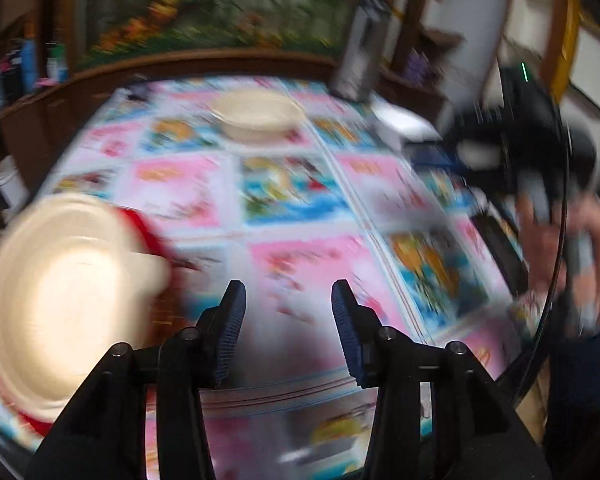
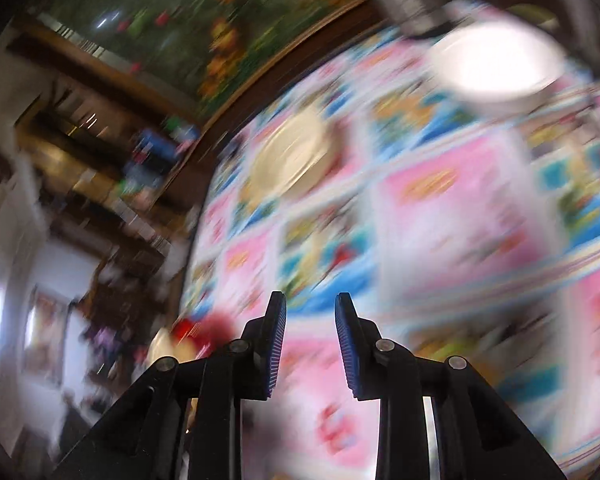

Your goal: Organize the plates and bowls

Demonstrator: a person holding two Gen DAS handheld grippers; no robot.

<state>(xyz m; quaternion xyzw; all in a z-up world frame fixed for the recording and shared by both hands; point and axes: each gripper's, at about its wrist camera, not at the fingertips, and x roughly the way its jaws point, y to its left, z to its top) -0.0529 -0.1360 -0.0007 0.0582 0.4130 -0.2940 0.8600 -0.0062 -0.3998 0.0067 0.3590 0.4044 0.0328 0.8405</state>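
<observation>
1. Sitting on patterned tablecloth: cream plate near L, on something red; contents blurred.
2. Cream bowl far side, white bowl apart.
3. L gripper fingers parted, holding nothing.
4. R gripper narrow gap, holding nothing.

Glossy printed tablecloth, shiny cream plate

Ribbed blue pads on matt black plastic fingers; smooth cream bowl; dark polished wood ledge behind.
</observation>
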